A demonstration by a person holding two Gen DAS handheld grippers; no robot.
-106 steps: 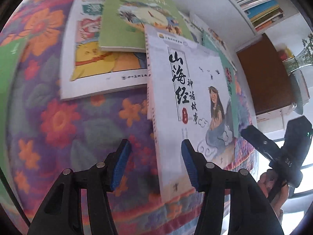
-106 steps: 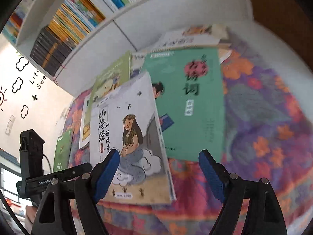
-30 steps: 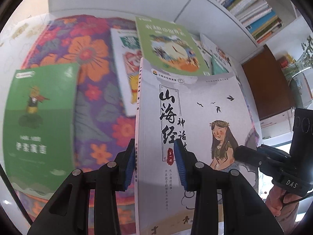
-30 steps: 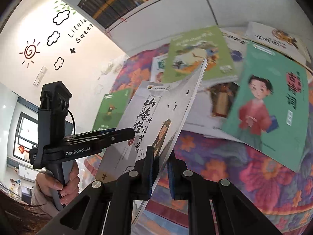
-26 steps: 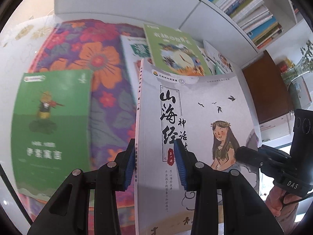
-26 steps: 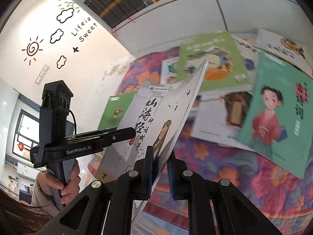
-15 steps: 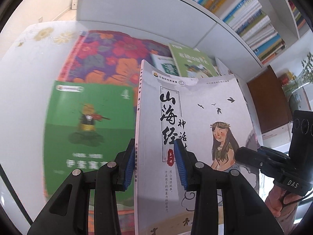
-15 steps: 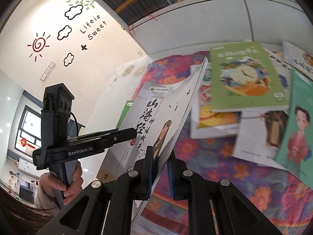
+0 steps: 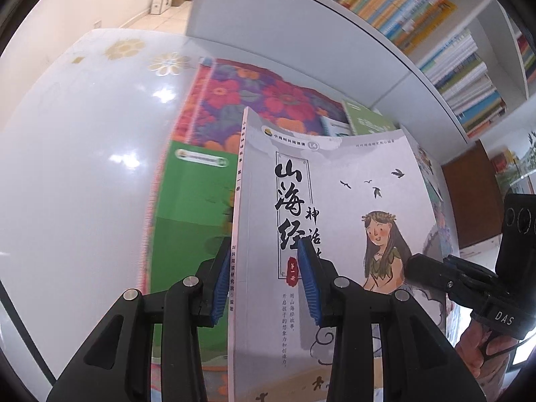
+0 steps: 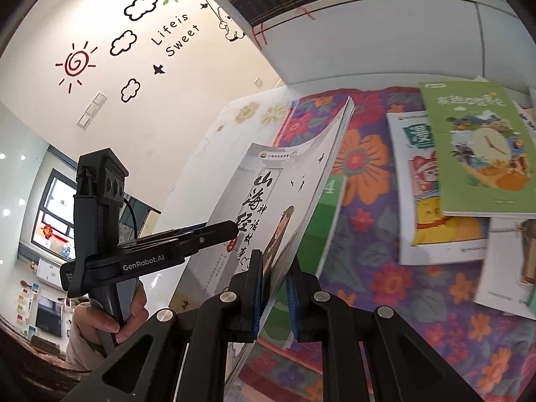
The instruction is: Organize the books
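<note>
A grey-white book (image 9: 351,201) with black characters and a long-haired girl on its cover is held tilted above the table. My left gripper (image 9: 263,268) is shut on its spine edge, the blue pads (image 9: 310,288) on either side. My right gripper (image 10: 273,291) is shut on the book's (image 10: 268,207) lower edge near the opposite side. Each gripper shows in the other view: the right one (image 9: 415,266) at the book's right, the left one (image 10: 227,229) held by a hand. A dark green book (image 9: 194,201) lies flat beneath the held book.
A flowered cloth (image 10: 368,234) covers part of the white table (image 9: 83,150). On it lie a light green book (image 10: 482,147) and a white book (image 10: 425,201) with a yellow picture. A full bookshelf (image 9: 435,33) runs behind, with a brown cabinet (image 9: 469,201) to the right.
Both grippers have carried the grey-white book leftward across the table, still gripped. The dark green book now lies right under it, and the other books have slid off to the right.
</note>
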